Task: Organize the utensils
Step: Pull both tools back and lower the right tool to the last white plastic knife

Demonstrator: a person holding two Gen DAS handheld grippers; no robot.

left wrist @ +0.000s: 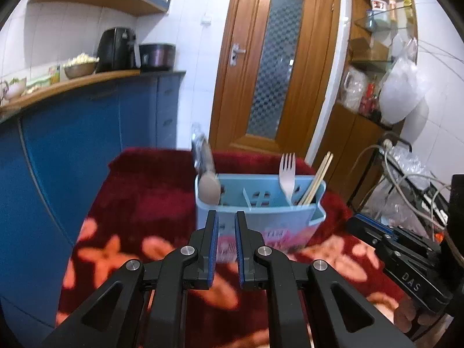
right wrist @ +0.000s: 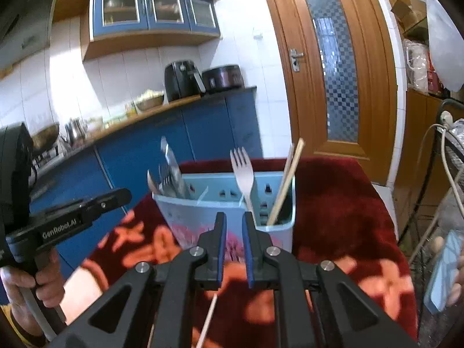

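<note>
Both tongs nearly together, nothing clamped; left gripper point(left wrist: 225, 216) jaws show only a narrow gap, tips in front of the holder's near wall; right gripper point(right wrist: 233, 217) same narrow gap, empty, tips before the holder too; blue utensil holder point(left wrist: 261, 217) stands upright on red flowered cloth point(left wrist: 145, 197), divided into compartments; left compartment has a spoon point(left wrist: 208, 190) and metal cutlery point(left wrist: 201, 153) sticking up, blurred; white plastic fork point(left wrist: 287, 174) upright, tines up, in the right-hand part; chopsticks point(left wrist: 317, 178) lean right in the rightmost compartment; one thin wooden stick point(right wrist: 207, 322) lies on the cloth under the right gripper; hand point(right wrist: 37, 284) grips the left tool's handle; blue cabinets point(left wrist: 87, 133) on the left, wooden door point(left wrist: 275, 66) behind.
</note>
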